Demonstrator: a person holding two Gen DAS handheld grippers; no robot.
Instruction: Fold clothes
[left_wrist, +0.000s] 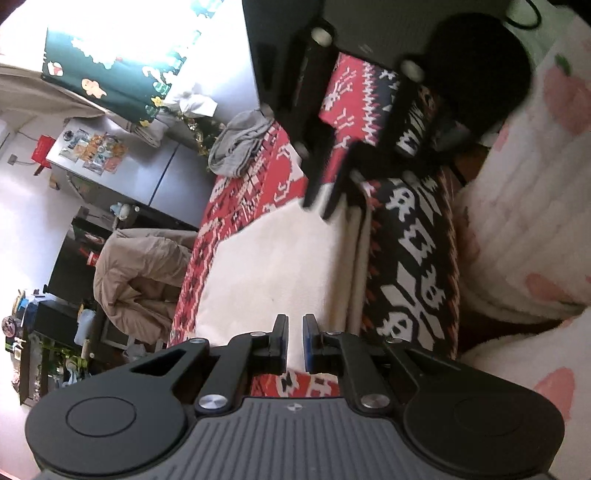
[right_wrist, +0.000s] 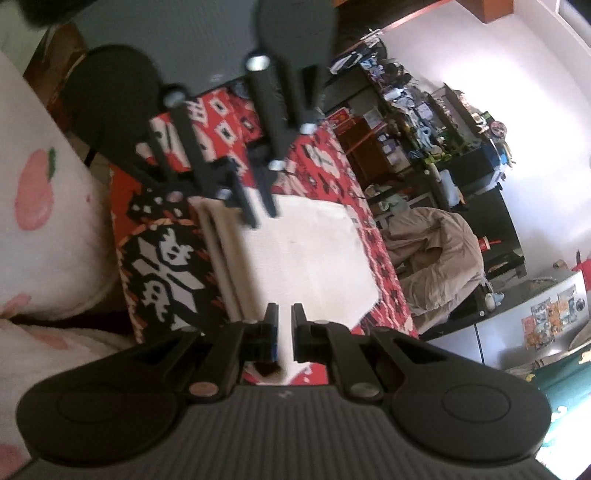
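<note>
A cream cloth (left_wrist: 277, 258), folded into a neat rectangle with stacked edges on its right side, lies flat on a red patterned blanket (left_wrist: 236, 206). My left gripper (left_wrist: 294, 325) hovers above the cloth's near edge, jaws nearly together with nothing between them. My right gripper (left_wrist: 318, 206) hangs over the cloth's far edge, opposite the left. In the right wrist view the same cream cloth (right_wrist: 306, 251) lies below my right gripper (right_wrist: 284, 314), which is shut and empty. There my left gripper (right_wrist: 263, 218) is above the far corner.
A black-and-white patterned band (left_wrist: 413, 258) of the blanket runs beside the cloth. White fleece with pink peach prints (left_wrist: 535, 184) borders it. A grey garment (left_wrist: 240, 144) lies crumpled at the blanket's far end. A beige quilt (right_wrist: 436, 258) and cluttered shelves (right_wrist: 443, 129) stand beyond.
</note>
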